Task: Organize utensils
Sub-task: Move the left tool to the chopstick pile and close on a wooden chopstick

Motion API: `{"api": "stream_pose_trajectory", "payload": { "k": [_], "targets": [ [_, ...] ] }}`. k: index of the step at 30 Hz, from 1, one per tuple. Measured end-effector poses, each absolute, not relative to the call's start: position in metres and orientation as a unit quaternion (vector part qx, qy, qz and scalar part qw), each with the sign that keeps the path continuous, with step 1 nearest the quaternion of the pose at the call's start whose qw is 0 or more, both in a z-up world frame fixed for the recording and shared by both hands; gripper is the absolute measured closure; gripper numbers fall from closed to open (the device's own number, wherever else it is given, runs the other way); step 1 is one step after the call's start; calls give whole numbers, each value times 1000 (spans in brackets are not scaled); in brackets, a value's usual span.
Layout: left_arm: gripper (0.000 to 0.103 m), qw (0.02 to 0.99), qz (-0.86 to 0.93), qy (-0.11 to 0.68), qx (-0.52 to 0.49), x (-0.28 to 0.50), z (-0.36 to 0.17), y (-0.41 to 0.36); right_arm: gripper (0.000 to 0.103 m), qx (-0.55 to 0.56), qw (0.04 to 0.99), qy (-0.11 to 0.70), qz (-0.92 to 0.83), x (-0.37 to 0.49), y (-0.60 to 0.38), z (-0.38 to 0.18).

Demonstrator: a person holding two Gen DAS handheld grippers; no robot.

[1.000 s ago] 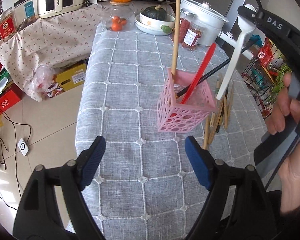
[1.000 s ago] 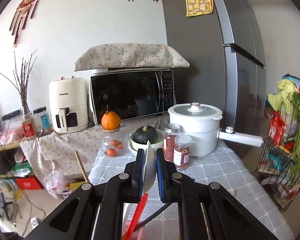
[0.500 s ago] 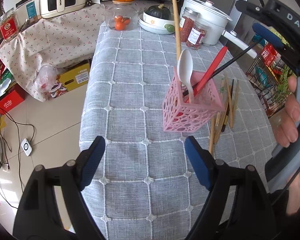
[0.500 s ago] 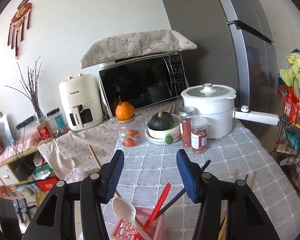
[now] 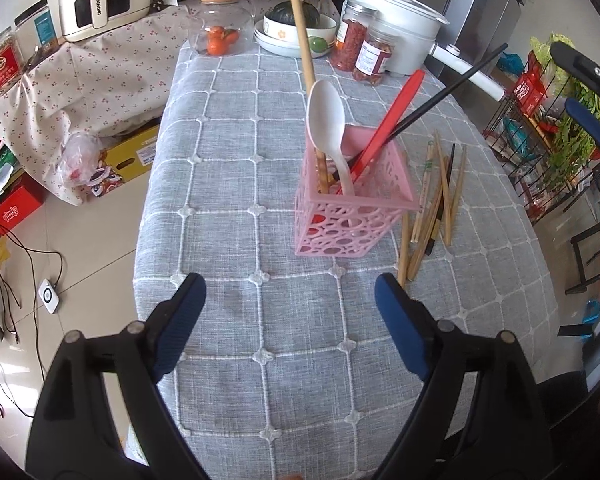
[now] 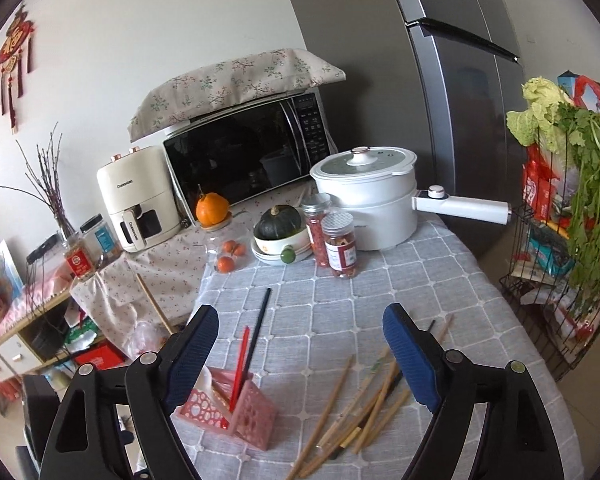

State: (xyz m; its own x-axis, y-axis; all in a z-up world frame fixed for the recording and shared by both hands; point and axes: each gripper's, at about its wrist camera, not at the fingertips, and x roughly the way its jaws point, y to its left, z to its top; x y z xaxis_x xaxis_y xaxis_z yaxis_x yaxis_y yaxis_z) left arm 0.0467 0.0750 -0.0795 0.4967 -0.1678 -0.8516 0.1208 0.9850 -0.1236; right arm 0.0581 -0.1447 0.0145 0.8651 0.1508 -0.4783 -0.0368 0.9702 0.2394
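A pink openwork basket (image 5: 350,216) (image 6: 236,412) stands on the grey checked tablecloth. In it lean a white spoon (image 5: 328,128), a red chopstick (image 5: 388,132) (image 6: 239,364), a black chopstick (image 5: 448,92) (image 6: 260,320) and a long wooden stick (image 5: 302,36). Several wooden chopsticks (image 5: 436,200) (image 6: 360,408) lie loose to its right. My left gripper (image 5: 290,296) hovers near the table's front edge, jaws opening, nothing between them. My right gripper (image 6: 300,334) hangs above the loose chopsticks, jaws opening and empty; its blue pad (image 5: 588,124) shows at the right edge of the left wrist view.
At the table's far end stand a white pot (image 6: 368,200), two spice jars (image 6: 338,240), a bowl with a squash (image 6: 280,232) and a glass jar of oranges (image 5: 218,32). A wire rack of vegetables (image 6: 568,240) stands right of the table. Boxes and cables lie on the floor at left.
My right gripper let go of the white spoon, which now stands in the pink basket, and its jaws spread wide. It drew away to the right, over the loose chopsticks.
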Motion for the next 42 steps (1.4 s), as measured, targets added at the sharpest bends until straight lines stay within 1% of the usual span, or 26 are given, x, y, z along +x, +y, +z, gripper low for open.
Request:
{"api": "stream_pose_trajectory", "payload": {
  "k": [6, 11, 21, 24, 30, 35, 42],
  "targets": [
    [8, 866, -93, 491, 6, 47, -77, 45, 10, 111, 944, 308, 36, 61, -183, 0],
    [5, 862, -105, 494, 38, 48, -80, 15, 6, 123, 928, 352, 14, 64, -215, -16],
    [1, 863, -143, 477, 88, 47, -79, -48, 2, 123, 892, 432, -45, 76, -267, -42],
    [1, 867, -161, 459, 104, 44, -74, -68, 0, 132, 887, 438, -66, 79, -286, -45],
    [0, 873, -173, 437, 132, 55, -74, -111, 0, 138, 878, 447, -100, 86, -313, -49],
    [0, 860, -160, 465, 138, 86, -84, -139, 0, 133, 864, 469, -127, 92, -332, -60],
    [0, 840, -130, 498, 168, 125, -110, -172, 0, 172, 844, 489, -136, 99, -358, -76]
  ]
}}
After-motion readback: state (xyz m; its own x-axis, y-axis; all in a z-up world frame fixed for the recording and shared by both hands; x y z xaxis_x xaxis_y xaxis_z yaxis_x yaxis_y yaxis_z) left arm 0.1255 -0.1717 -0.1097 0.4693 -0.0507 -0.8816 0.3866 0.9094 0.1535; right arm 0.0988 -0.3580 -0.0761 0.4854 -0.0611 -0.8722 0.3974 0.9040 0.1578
